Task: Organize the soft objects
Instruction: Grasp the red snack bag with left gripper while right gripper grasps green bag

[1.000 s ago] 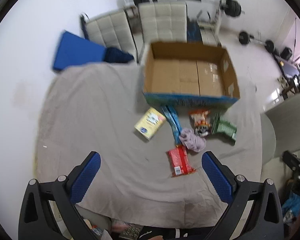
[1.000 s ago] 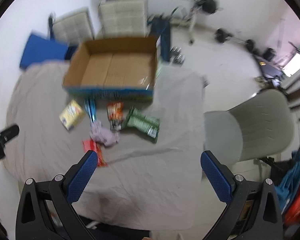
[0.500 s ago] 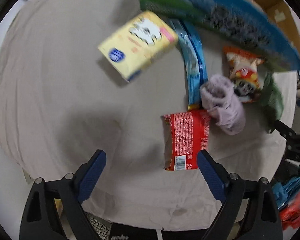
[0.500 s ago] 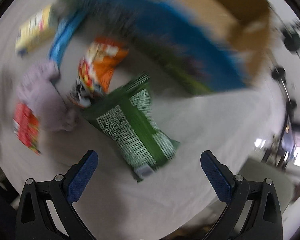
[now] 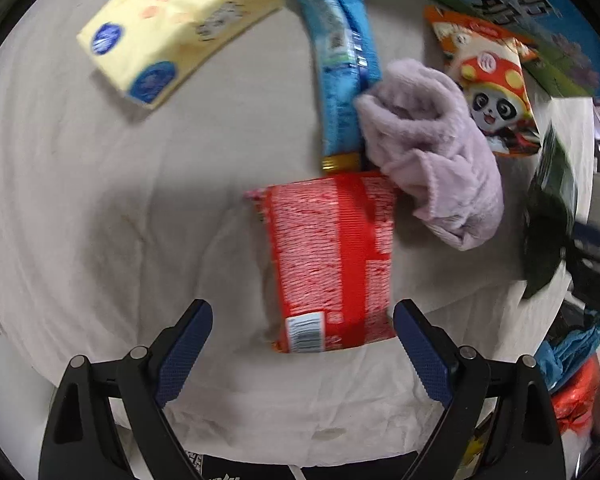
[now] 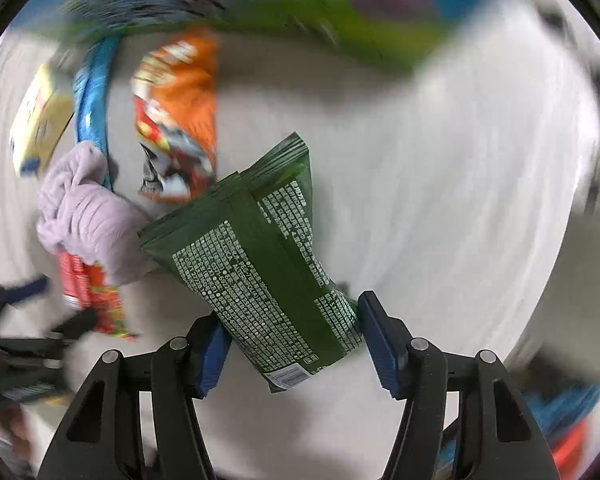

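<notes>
A red snack packet (image 5: 332, 260) lies on the grey cloth, its near end between the fingers of my open left gripper (image 5: 302, 344). A lilac fluffy cloth (image 5: 432, 160) lies just right of it, over a blue packet (image 5: 340, 68). A yellow tissue pack (image 5: 180, 28) and an orange panda packet (image 5: 488, 88) lie further off. In the right wrist view, a green packet (image 6: 260, 264) sits between the fingers of my right gripper (image 6: 292, 340), which are closing in on its near end; it looks tilted up off the cloth.
The printed blue and green side of a cardboard box (image 5: 540, 24) stands behind the packets. The grey cloth (image 5: 80, 200) ends at the table's front edge just below my grippers. My right gripper shows at the right edge of the left wrist view (image 5: 596, 264).
Both grippers have dropped from high above the table down to the packets. The left now straddles the red packet; the right has narrowed around the green packet.
</notes>
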Demonstrator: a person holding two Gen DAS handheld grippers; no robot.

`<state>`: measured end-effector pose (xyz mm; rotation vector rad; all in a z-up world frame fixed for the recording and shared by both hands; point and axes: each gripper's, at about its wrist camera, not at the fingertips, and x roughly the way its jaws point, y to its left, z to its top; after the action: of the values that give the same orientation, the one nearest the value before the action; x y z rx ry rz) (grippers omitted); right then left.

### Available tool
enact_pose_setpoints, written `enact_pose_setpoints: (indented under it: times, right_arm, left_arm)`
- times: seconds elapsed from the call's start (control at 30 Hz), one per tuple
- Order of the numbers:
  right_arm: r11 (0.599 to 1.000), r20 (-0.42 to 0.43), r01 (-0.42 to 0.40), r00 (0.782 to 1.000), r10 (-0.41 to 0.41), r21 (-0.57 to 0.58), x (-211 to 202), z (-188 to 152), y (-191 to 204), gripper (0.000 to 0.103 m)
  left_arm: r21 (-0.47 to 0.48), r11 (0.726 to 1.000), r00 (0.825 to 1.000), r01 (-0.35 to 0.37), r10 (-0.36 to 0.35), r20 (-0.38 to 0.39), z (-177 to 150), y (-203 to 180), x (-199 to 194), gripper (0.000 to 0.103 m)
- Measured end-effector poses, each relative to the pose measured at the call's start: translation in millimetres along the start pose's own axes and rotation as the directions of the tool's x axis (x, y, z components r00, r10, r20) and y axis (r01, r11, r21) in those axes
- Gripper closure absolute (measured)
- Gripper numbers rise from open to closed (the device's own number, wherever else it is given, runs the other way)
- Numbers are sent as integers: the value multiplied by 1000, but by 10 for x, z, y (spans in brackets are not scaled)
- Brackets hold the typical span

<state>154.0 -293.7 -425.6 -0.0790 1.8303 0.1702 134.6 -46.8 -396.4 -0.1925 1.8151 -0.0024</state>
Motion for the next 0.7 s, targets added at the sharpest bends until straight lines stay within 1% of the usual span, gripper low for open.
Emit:
enact_pose_setpoints:
  times: [0.03,0.1,0.13,0.17,0.2,0.27,0.3,0.33,0.4,0.43,0.5,0.53,0.57,0.6,0.63,0.67,0.7]
  right_arm:
    - [997,-35,-58,998,61,60,59,-56,-48,39]
    - [986,-40,-134,990,139,102,126,-145,-82,38]
    - [984,-33,-147,988,151,105,136,-212,-90,37]
    - [983,-13,-149,988,151,110,124,-227,-118,32]
    - [982,6,-151,989,151,116,118,-262,-141,29]
    - [981,33,-152,988,149,119,-29,-399,-269,27]
    - [982,40,-150,989,146,112,-49,-410,-282,27]
    - [985,44,-140,990,136,105,-116,-429,-283,27]
    - [990,47,-119,992,116,72,-145,-471,-235,27]
    - [993,36,-101,994,99,53,-122,-457,-162,27]
    - [997,18,-65,998,64,34,-5,-469,-37,32]
    - [999,11,-23,1000,22,40,45,-498,-18,42]
    - [998,6,5,1000,-5,63,101,-534,11,47]
    - [995,-2,4,1000,-3,99,119,-566,-22,48]
    - [990,-16,-13,1000,15,141,143,-605,-74,49]
    - [978,-31,-50,998,57,201,197,-648,-114,49]
    - [971,-31,-73,996,82,228,208,-671,-145,49]
  left_arm:
    - [7,1000,1000,3,-3,0,31,-80,-25,10]
    - [17,1000,1000,-2,2,2,65,-142,-17,11]
    - [12,1000,1000,-16,16,3,111,-156,5,15]
    - [4,1000,999,-31,31,5,116,-151,12,19]
    - [-2,999,999,-41,41,5,128,-140,22,28]
    - [-6,1000,1000,-18,18,5,124,-106,-3,28]
    - [2,1000,1000,-16,16,13,133,-100,-26,35]
    - [18,1000,1000,-18,18,22,120,-101,-78,44]
    - [45,998,998,-47,45,33,45,-124,-130,55]
    - [55,995,996,-83,80,41,15,-117,-207,55]
    - [65,988,988,-140,136,70,-11,-121,-285,55]
    - [68,986,987,-150,145,74,-20,-126,-326,55]
    - [66,986,986,-151,146,75,-28,-109,-327,55]
    - [59,988,987,-144,140,75,-43,-84,-311,55]
    - [57,989,988,-140,135,76,-36,-77,-294,53]
    - [58,988,987,-142,138,78,-34,-80,-307,53]
    - [57,988,987,-142,137,78,-15,-77,-322,52]
